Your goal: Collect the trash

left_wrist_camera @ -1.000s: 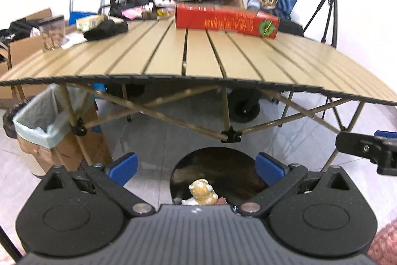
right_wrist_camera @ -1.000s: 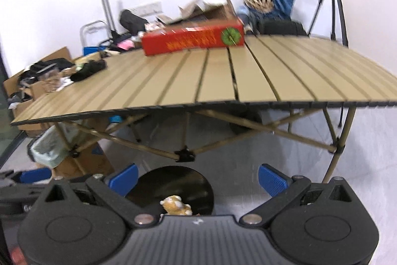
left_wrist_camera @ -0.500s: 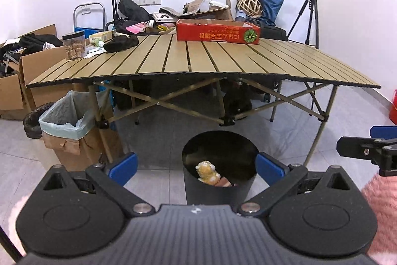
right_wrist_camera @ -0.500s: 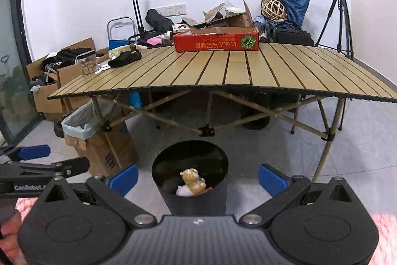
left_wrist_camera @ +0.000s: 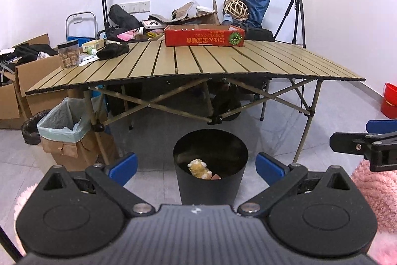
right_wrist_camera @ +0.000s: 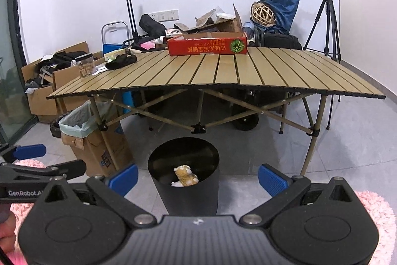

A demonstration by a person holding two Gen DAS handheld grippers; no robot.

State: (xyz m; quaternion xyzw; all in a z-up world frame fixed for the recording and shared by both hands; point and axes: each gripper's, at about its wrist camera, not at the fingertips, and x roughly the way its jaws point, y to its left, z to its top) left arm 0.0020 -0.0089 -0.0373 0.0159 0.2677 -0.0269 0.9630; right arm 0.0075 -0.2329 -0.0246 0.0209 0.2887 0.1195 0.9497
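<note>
Both grippers, left gripper (left_wrist_camera: 196, 165) and right gripper (right_wrist_camera: 197, 176), spread wide and empty, black bin (left_wrist_camera: 210, 165) dead ahead holding trash; collection looks done, next piece needs spotting.

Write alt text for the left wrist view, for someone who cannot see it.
The open left tool frames a black trash bin on the grey floor, with a small stuffed toy lying inside it. Behind the bin stands a slatted folding table carrying a red box, and the right tool juts in from the right edge.
</note>
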